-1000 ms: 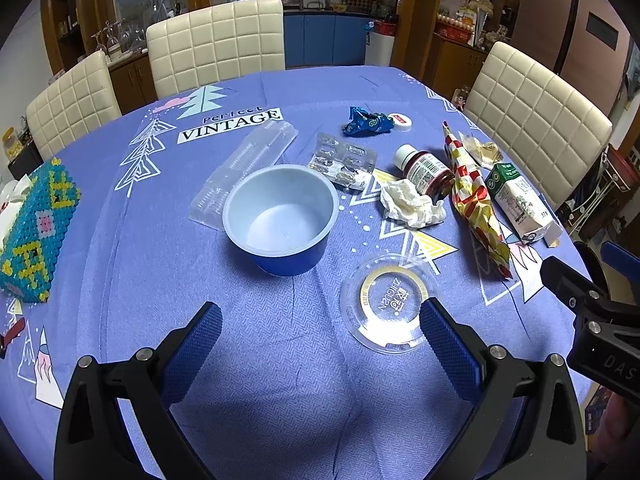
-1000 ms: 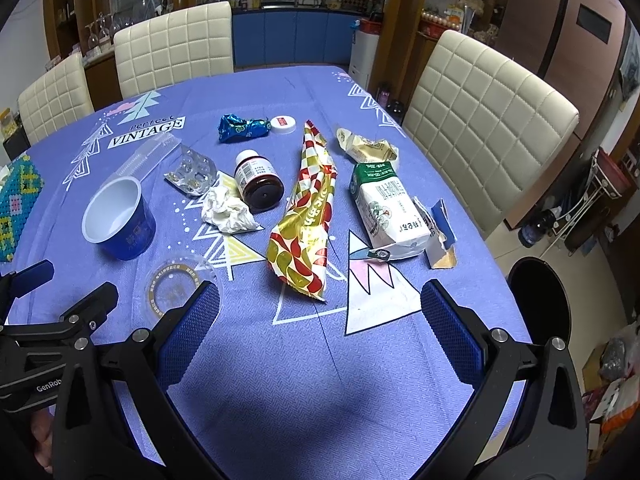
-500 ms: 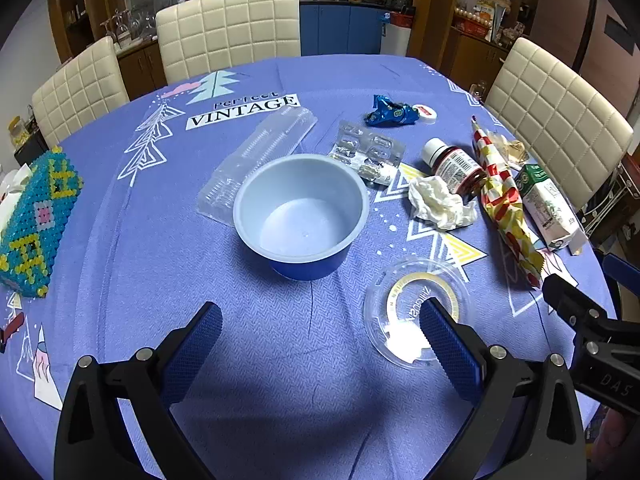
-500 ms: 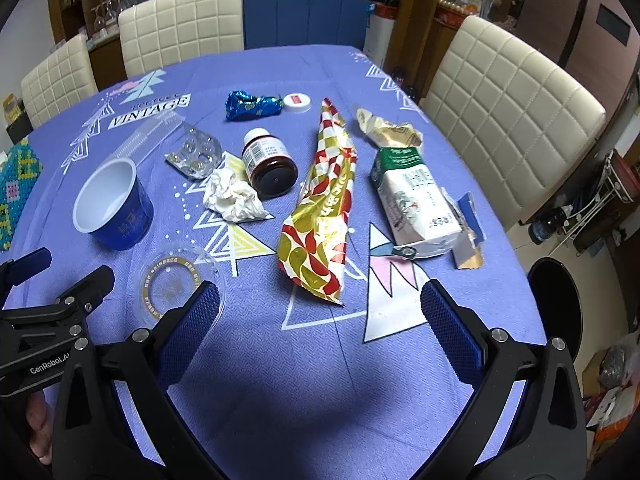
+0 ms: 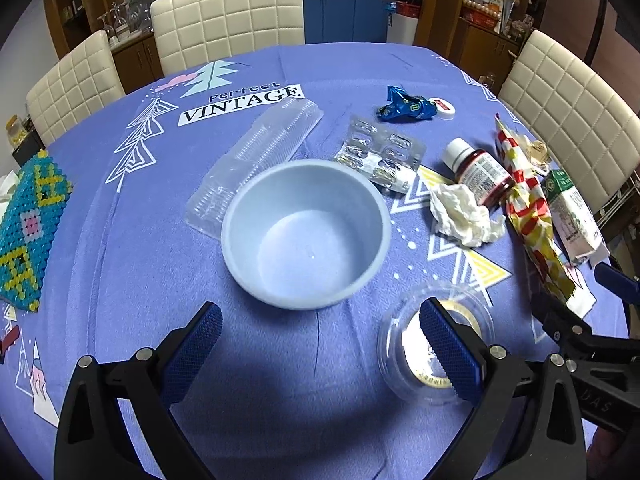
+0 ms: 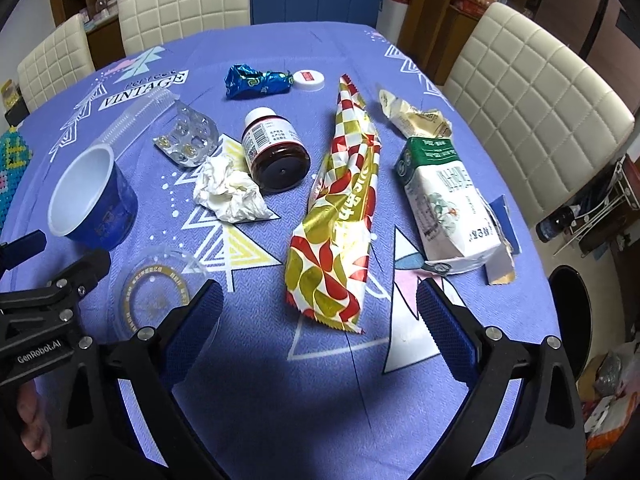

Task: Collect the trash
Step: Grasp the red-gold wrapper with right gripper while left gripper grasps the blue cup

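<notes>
1. My left gripper [image 5: 320,344] is spread wide with nothing between its pads, hovering over the purple tabletop [image 5: 120,240].
2. My right gripper [image 6: 320,316] is spread just as wide and empty, over bare cloth at the near edge.
3. Under the right pad of my left gripper lies a clear round plastic lid [image 5: 436,344] with a gold ring printed on it; I cannot tell whether the pad touches it.
4. Just ahead of my left gripper, centred between its pads, stands a blue plastic cup [image 5: 306,232], upright, its white inside empty.
5. Just ahead of my right gripper lies a red-and-gold snack wrapper [image 6: 340,216], lengthwise away from me.
6. Right of the wrapper a green-and-white carton [image 6: 444,200] lies on its side, its torn end toward me.
7. Left of the wrapper sit a crumpled white tissue [image 6: 230,192] and, touching it from behind, a dark bottle [image 6: 274,148] on its side.
8. Beyond the cup lie a blister pack [image 5: 380,152] and a long clear plastic tray [image 5: 256,160], the tray's near end just beside the cup's rim.
9. Beyond the carton lies a beige torn wrapper [image 6: 416,118].
10. Farthest are a crumpled blue foil wrapper [image 6: 256,82] and a white cap [image 6: 308,79], touching.
</notes>
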Motion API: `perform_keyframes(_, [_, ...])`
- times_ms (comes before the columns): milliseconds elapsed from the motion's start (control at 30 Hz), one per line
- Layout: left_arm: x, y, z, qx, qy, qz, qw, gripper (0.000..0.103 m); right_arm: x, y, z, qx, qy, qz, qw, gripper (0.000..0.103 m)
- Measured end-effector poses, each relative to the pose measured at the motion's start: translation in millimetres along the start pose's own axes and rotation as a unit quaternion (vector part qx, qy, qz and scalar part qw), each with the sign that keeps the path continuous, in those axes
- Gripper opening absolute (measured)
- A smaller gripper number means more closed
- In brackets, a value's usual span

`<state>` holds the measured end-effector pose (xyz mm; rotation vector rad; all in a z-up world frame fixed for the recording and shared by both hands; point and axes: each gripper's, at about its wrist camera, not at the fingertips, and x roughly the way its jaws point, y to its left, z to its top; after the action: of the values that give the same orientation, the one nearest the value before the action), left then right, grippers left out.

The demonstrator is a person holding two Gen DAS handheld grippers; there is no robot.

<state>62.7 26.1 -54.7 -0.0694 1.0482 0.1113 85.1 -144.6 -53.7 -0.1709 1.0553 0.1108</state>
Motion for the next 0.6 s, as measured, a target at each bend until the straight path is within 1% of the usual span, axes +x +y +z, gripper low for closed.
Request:
perform_keyframes(167, [6.8, 1.2, 6.2, -0.001, 0.004, -0.001, 1.0000, 0.097, 7.2, 0.8, 5.3, -0.003, 0.005, 0.001, 1.000, 0.095])
perform_keyframes(200, [8.9, 1.0, 7.7, 0.001, 0.005, 0.001, 1.0000, 0.097, 9.1, 0.9, 6.5, -0.004, 0.006, 0.002, 1.000, 0.093])
perform_keyframes(267, [12.6, 0.8, 10.0, 0.003, 0.004, 0.004, 1.0000, 0.097, 14.1, 1.0, 8.5, -0.003, 0.012, 0.008, 1.000, 0.082])
perform_keyframes(300, [14.3, 0.8, 11.2, 0.004, 0.004, 0.006, 1.0000, 0.097, 17.8, 0.9, 9.8, -0.001, 0.018, 0.011, 1.000, 0.072])
perform_keyframes(333, [16.9, 1.2, 13.3, 0.005, 0.002, 0.009, 0.9999, 0.097, 21.8, 0.2, 10.7, 0.002, 0.025, 0.015, 1.000, 0.059])
perform_keyframes(367, [19.5, 1.5, 15.3, 0.007, 0.001, 0.011, 0.9999, 0.097, 28.5, -0.8, 11.6, 0.008, 0.037, 0.022, 0.999, 0.049])
perform_keyframes(400, [22.8, 2.0, 17.5, 0.009, 0.000, 0.012, 0.9999, 0.097, 32.5, -1.6, 12.0, 0.013, 0.045, 0.024, 0.999, 0.036])
perform_keyframes(433, [24.7, 2.5, 19.2, 0.009, 0.001, 0.009, 0.9999, 0.097, 34.1, -2.7, 12.7, 0.017, 0.045, 0.023, 0.999, 0.032])
perform_keyframes(500, [27.0, 3.6, 22.8, 0.010, -0.002, 0.006, 0.9999, 0.095, 31.8, -3.7, 15.2, 0.018, 0.031, 0.023, 0.999, 0.021])
perform_keyframes(533, [26.5, 3.8, 23.7, 0.011, -0.006, 0.006, 0.9999, 0.088, 30.6, -4.0, 15.7, 0.018, 0.028, 0.023, 0.999, 0.016])
perform_keyframes(600, [26.5, 2.3, 25.2, 0.016, -0.005, 0.003, 0.9999, 0.074, 28.4, -6.9, 17.0, 0.024, 0.024, 0.022, 0.999, 0.013])
